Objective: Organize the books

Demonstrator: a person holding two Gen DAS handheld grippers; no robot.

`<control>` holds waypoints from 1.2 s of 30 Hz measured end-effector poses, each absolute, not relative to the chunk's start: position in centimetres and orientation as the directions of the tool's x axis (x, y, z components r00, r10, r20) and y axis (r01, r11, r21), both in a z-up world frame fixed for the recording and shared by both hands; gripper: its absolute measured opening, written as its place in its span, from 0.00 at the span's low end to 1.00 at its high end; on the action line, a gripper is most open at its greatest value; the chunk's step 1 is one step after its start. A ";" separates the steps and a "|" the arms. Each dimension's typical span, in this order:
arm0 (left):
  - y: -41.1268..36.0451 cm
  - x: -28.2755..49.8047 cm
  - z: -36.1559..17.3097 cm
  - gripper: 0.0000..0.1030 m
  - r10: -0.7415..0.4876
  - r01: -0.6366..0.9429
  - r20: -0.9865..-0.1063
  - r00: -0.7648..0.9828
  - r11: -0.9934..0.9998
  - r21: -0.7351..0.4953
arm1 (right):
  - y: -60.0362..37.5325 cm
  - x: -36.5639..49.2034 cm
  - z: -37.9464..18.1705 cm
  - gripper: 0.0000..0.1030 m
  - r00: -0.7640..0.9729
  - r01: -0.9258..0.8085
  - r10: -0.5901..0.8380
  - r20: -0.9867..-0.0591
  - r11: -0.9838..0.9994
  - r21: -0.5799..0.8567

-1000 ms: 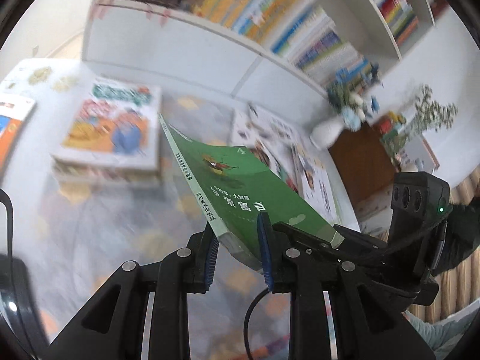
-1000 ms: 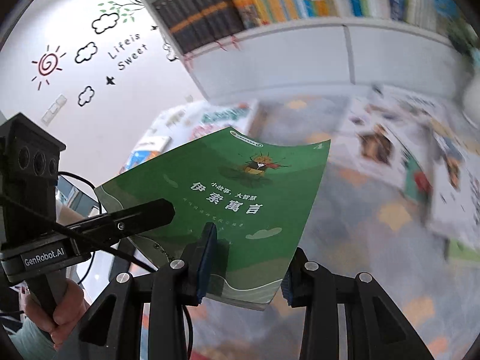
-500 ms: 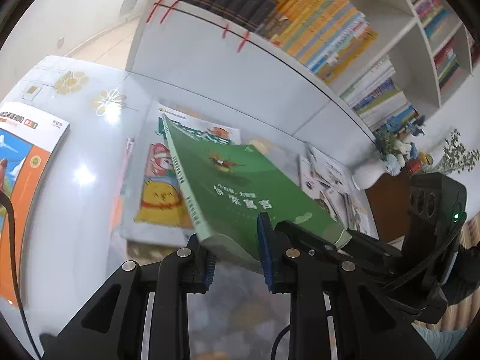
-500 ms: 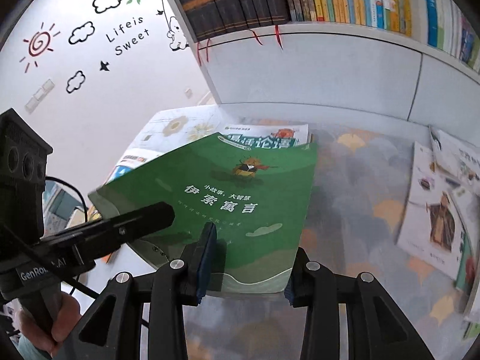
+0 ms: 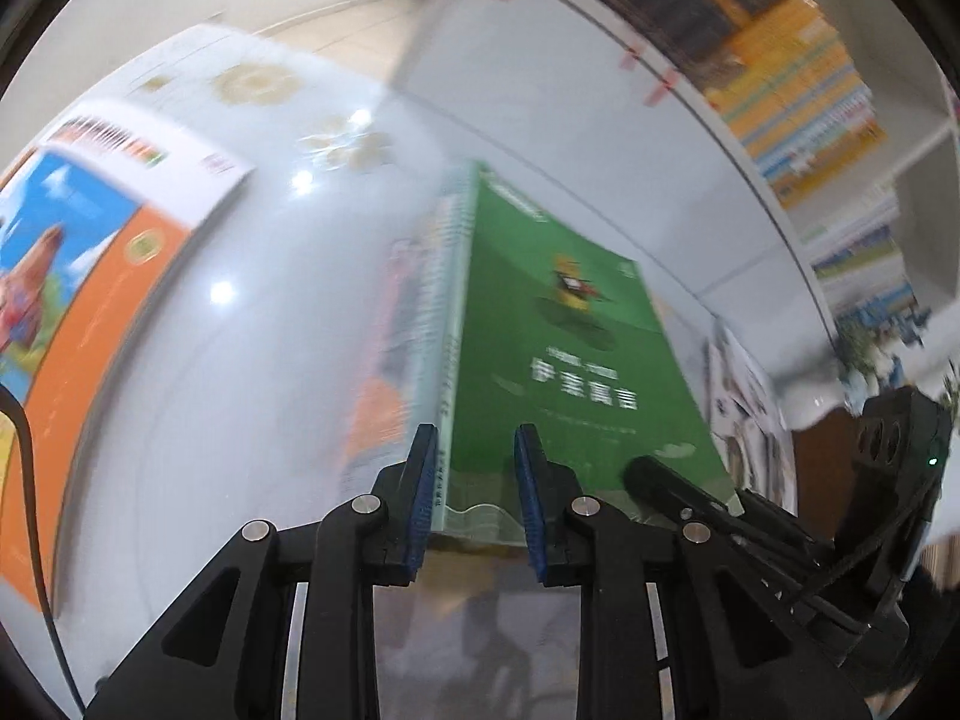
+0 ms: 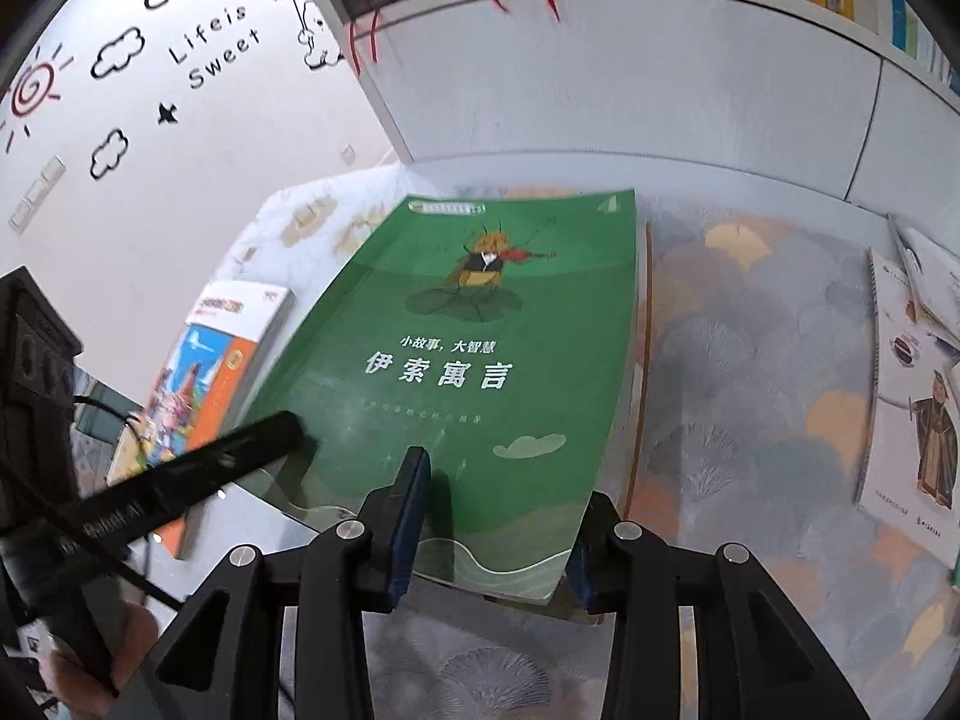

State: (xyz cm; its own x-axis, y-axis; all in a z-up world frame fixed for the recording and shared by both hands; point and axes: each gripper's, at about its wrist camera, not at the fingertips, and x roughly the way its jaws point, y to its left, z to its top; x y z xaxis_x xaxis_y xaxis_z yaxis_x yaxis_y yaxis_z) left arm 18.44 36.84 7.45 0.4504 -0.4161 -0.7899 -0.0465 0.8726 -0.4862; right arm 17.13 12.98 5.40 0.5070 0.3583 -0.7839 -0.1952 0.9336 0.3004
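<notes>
The thin green paperback book (image 6: pixel 480 360) is held at its near edge by the left gripper (image 5: pixel 474 480) and right gripper (image 6: pixel 498 516), above a stack at twelve o'clock on the tabletop (image 6: pixel 750 360). It looks light, glossy and bendable, so edge grips seem best.

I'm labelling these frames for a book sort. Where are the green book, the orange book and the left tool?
green book (image 6: pixel 480 324): right wrist view, middle of its front cover.
orange book (image 5: pixel 84 324): left wrist view, orange cover area.
left tool (image 5: pixel 474 480): left wrist view, midway between its fingertips.
</notes>
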 end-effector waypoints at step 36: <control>5.4 4.1 13.3 0.64 -0.525 0.459 -0.827 0.200 0.796 -0.394 | -17.5 -4.8 2.0 0.52 0.533 0.153 0.268 -0.803 0.902 0.403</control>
State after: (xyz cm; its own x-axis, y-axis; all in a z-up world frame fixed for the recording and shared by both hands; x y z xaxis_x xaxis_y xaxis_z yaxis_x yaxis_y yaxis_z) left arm 4.14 5.43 13.35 0.1997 -0.5248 -0.8275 0.4587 0.7963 -0.3943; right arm -4.77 -17.52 1.95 0.5327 0.2677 -0.8029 0.1533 0.9024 0.4026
